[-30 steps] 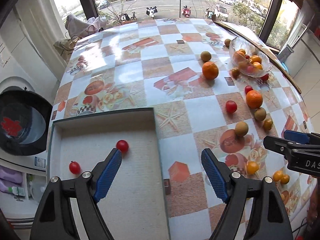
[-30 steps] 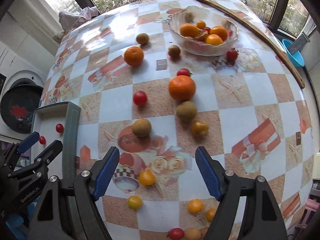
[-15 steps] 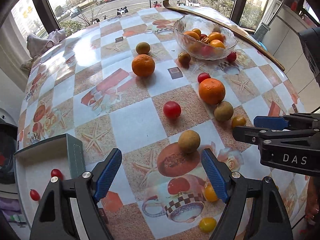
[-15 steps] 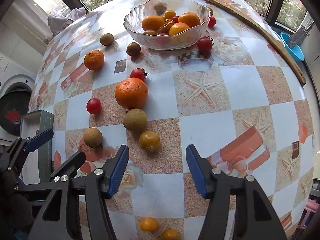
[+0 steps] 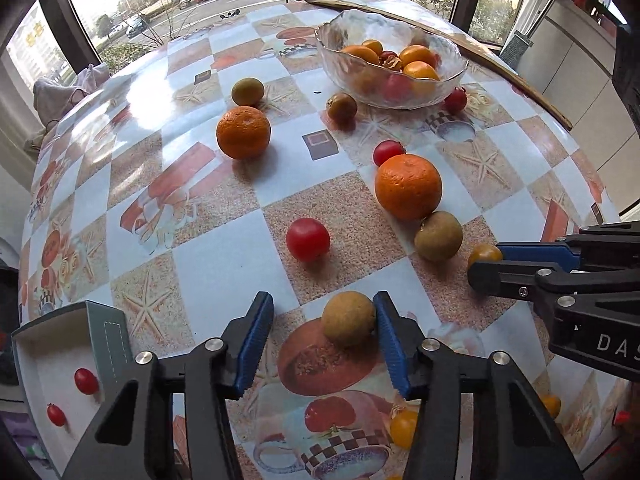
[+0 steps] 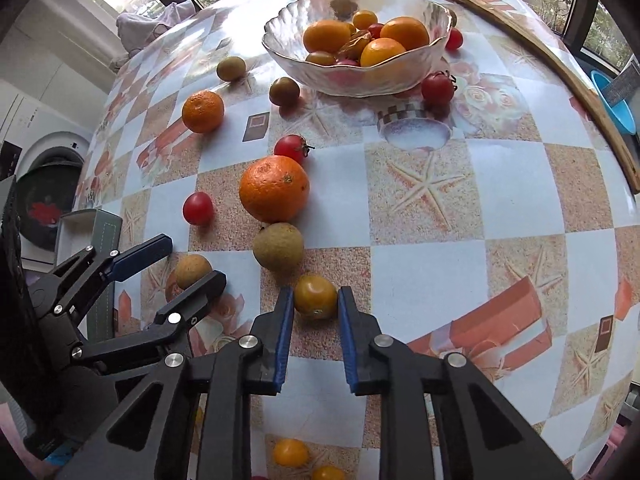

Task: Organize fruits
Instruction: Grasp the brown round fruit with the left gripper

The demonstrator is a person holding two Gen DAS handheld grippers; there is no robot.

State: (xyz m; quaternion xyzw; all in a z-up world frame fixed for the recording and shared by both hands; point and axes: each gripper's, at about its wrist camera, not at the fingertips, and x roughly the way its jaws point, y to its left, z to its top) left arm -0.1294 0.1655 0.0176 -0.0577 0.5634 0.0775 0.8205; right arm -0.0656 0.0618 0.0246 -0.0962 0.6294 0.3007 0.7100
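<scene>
My left gripper [image 5: 322, 320] is open, its jaws either side of a brown round fruit [image 5: 348, 323] that touches the right pad; it also shows in the right wrist view [image 6: 193, 271]. My right gripper [image 6: 315, 300] has its blue pads against both sides of a yellow-orange tomato [image 6: 315, 295] on the table, also seen in the left wrist view [image 5: 485, 255]. A glass bowl [image 6: 400, 76] holds oranges and small fruit at the far side. A grey tray [image 5: 60, 336] at the lower left holds two cherry tomatoes [image 5: 86, 381].
Loose on the patterned tablecloth: two oranges [image 5: 408, 186] [image 5: 243, 132], a red tomato [image 5: 308, 239], another brown fruit [image 5: 438, 236], small red and yellow tomatoes [image 6: 290, 452]. A wooden strip [image 6: 580, 92] runs along the table's far right edge. A washing machine [image 6: 44, 196] stands left.
Both grippers moved forward and down over the table. The left jaws came around the brown fruit. The right jaws narrowed onto the yellow-orange tomato.
</scene>
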